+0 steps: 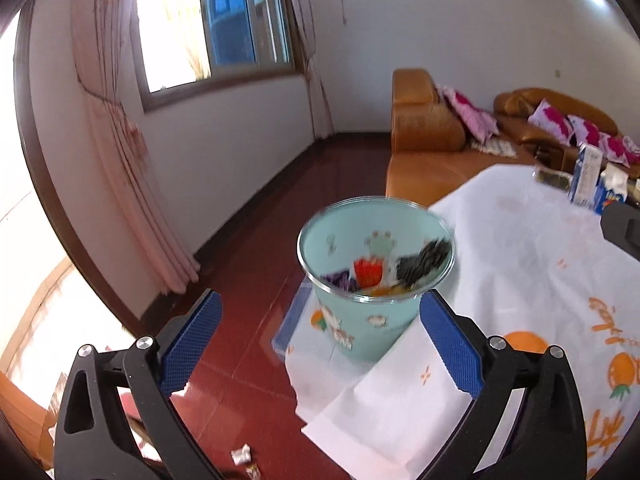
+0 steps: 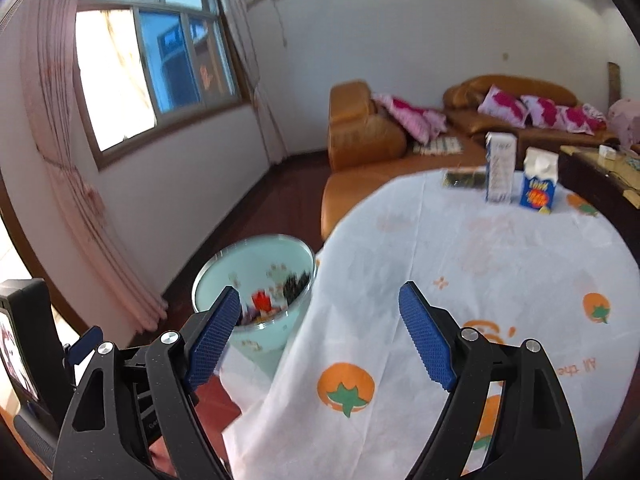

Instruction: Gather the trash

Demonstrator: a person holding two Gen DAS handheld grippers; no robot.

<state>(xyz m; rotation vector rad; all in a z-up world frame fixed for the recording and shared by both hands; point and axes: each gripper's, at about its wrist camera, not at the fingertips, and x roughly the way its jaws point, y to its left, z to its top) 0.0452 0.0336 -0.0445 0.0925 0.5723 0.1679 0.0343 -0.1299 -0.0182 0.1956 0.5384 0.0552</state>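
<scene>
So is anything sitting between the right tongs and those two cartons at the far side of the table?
Nothing visible does. From the open right tongs, only bare white orange-printed tablecloth stretches to the tall white carton and the blue-and-white carton. The mint-green trash bin stands off to the left.

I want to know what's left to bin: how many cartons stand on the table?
2. A tall white carton and a shorter blue-and-white carton stand side by side at the table's far edge; more may be out of view.
</scene>
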